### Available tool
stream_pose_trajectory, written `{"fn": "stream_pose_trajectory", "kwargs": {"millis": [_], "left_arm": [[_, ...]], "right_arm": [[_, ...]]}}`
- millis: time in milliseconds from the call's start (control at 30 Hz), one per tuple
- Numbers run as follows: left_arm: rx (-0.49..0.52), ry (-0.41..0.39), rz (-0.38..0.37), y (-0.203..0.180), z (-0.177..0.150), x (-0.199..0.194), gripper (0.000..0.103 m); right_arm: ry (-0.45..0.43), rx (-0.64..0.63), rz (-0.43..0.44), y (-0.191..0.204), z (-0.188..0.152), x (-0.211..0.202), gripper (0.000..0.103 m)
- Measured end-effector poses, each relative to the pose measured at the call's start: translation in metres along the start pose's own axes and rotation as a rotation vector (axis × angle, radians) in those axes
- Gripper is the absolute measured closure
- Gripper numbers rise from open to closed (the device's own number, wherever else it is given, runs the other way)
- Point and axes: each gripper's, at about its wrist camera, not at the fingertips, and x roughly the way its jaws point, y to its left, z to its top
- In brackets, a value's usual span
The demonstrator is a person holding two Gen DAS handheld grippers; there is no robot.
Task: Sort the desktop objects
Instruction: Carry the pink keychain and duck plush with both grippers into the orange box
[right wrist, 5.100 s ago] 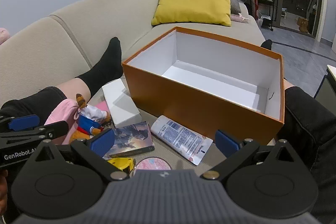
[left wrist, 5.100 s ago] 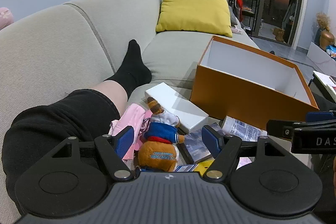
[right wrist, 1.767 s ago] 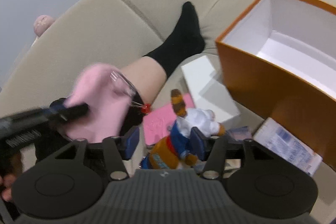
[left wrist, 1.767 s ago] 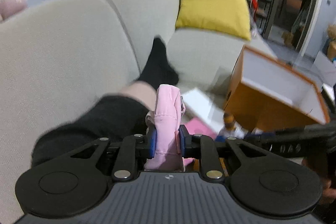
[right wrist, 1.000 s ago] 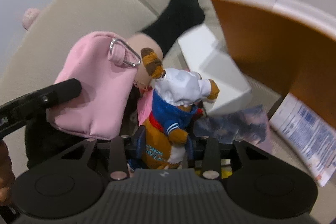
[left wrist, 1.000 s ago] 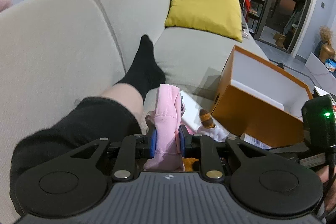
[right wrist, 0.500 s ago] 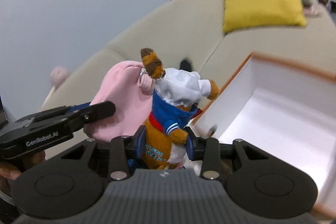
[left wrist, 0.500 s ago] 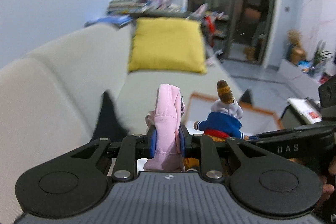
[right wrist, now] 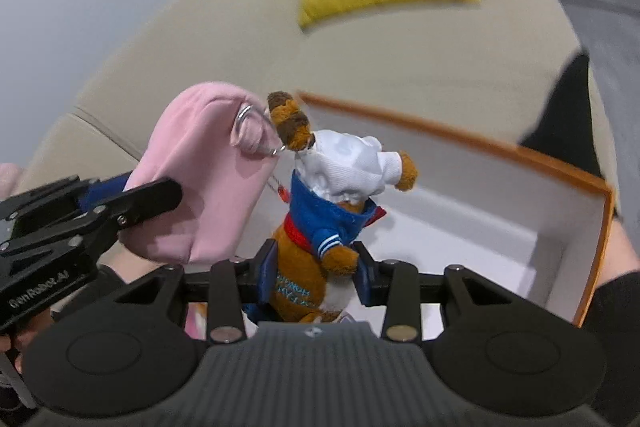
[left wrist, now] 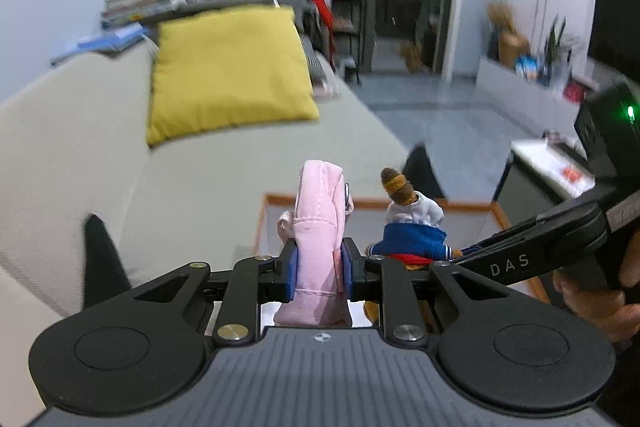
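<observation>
Both lifted off sofa since 1 s ago: left tool [left wrist: 319, 269] clamps pink pouch [left wrist: 318, 227], right tool [right wrist: 315, 273] clamps plush toy [right wrist: 320, 223], now over orange box [right wrist: 560, 163]. Drop-in next, prob.

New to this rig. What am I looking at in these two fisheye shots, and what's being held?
No robot arm here: a person holds a two-finger claw in each hand, each carrying a fisheye camera that looks along its fingers.

The left wrist view shows the left claw shut on a pink pouch. The right wrist view shows the right claw shut on a plush toy in a blue jacket and white hat. Each claw also appears in the other's picture.

Both items hang above an open orange box with a white inside, which sits on a beige sofa with a yellow cushion. The dark shapes at the edges are the person's legs.
</observation>
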Motion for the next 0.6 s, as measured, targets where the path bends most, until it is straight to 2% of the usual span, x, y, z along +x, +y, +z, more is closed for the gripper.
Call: {"fn": "stream_pose_trajectory", "kwargs": {"millis": [100, 267, 433, 600], "left_arm": [[0.005, 0.054, -0.025, 0.002, -0.005, 0.039, 0.079], [0.069, 0.151, 0.026, 0.000, -0.013, 0.080, 0.079], [0.109, 0.179, 0.065, -0.002, -0.016, 0.096, 0.078], [0.095, 0.220, 0.094, 0.004, -0.016, 0.110, 0.072]], "right_arm": [[0.074, 0.038, -0.005, -0.024, 0.003, 0.023, 0.062], [0.156, 0.071, 0.012, -0.047, 0.015, 0.060, 0.062], [0.203, 0.086, 0.043, -0.054, 0.026, 0.090, 0.061], [0.236, 0.092, 0.068, -0.060, 0.033, 0.112, 0.060]]}}
